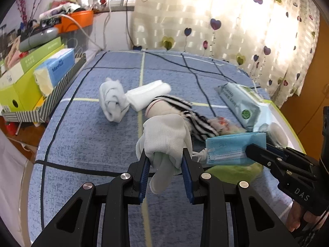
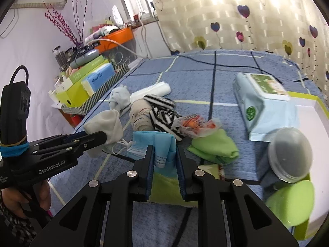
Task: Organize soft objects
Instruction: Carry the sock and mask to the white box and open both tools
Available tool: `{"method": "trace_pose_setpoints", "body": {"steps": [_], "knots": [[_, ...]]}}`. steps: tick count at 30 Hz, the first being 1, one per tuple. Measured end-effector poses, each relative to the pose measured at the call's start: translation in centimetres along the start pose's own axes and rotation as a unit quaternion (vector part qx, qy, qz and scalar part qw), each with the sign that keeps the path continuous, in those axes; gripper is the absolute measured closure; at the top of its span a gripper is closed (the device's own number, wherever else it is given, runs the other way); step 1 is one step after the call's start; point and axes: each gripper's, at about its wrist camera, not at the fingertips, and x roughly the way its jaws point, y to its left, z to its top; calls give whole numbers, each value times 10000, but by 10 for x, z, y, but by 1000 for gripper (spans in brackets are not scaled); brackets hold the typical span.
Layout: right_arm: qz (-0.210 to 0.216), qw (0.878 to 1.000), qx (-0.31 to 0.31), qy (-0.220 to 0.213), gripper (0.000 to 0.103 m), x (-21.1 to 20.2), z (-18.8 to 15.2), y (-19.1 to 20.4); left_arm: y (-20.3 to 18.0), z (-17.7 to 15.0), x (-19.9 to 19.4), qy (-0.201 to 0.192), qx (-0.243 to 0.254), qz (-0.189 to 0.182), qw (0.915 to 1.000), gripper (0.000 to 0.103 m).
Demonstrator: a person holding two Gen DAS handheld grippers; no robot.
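My left gripper (image 1: 165, 157) is shut on a white knit glove (image 1: 164, 135), lifted off the blue checked bed cover (image 1: 88, 135). My right gripper (image 2: 164, 154) is shut on a blue face mask (image 2: 153, 142); its white ear loops (image 2: 121, 146) dangle. Each gripper shows in the other's view: the right one (image 1: 249, 151) on the mask (image 1: 232, 150), the left one (image 2: 104, 136) on the glove (image 2: 105, 124). On the cover lie a white rolled sock (image 1: 112, 100), a white folded cloth (image 1: 148, 94), a black-and-white striped cloth (image 2: 162, 115) and a green cloth (image 2: 213, 147).
A wet-wipes pack (image 2: 261, 105) and a clear domed lid (image 2: 291, 154) sit at the right by a white tray with a green rim (image 2: 308, 100). Left of the bed, boxes and a blue tissue pack (image 1: 57, 70) fill a striped tray (image 1: 59, 94). A heart-print curtain (image 1: 226, 20) hangs behind.
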Motion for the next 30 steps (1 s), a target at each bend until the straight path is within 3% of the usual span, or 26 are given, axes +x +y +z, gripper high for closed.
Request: {"method": "trace_pose_setpoints", "body": {"steps": [10, 22, 30], "knots": [[-349, 9980, 249, -475, 82, -53, 2, -30, -34, 8, -24, -263, 235, -172, 9992, 75], [-1164, 9867, 825, -772, 82, -106, -8, -95, -109, 18, -16, -210, 717, -913, 9930, 75], [-1675, 9721, 1362, -916, 82, -132, -20, -141, -169, 27, -5, -141, 1152, -1453, 9825, 75]]}}
